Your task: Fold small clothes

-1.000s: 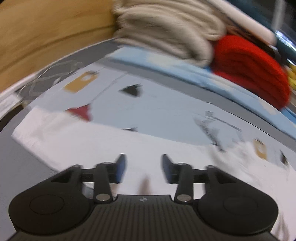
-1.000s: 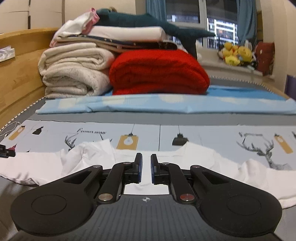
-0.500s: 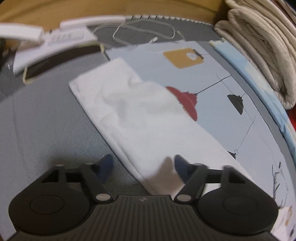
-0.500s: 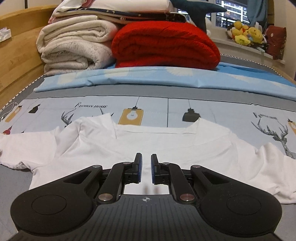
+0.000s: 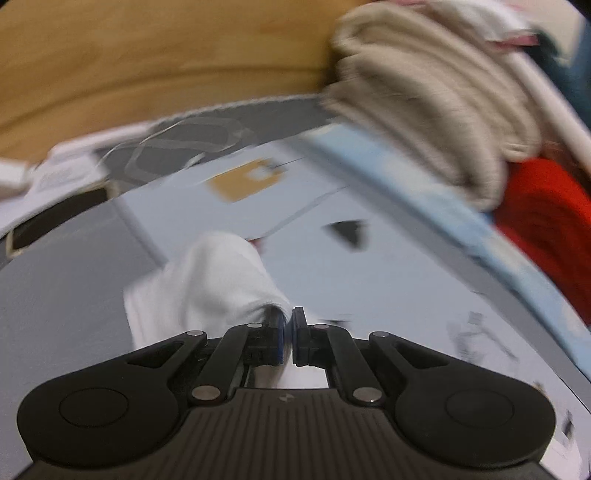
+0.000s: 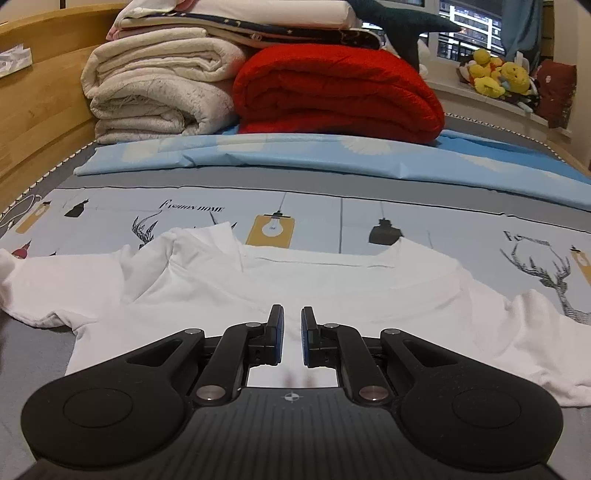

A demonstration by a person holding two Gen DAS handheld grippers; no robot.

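Spread across the lower middle of the bed, the soft, limp white cotton T-shirt is best pinched at its hems: left hand-held gripper clamps its sleeve, right hand-held gripper hovers nearly closed, empty.

The left wrist view is smeared by motion blur, so the folded blankets and wooden headboard are streaked. The right wrist view is sharp and evenly lit by warm indoor light, with darkness behind the window. Straight lines are bowed by fisheye distortion at both frames' edges.
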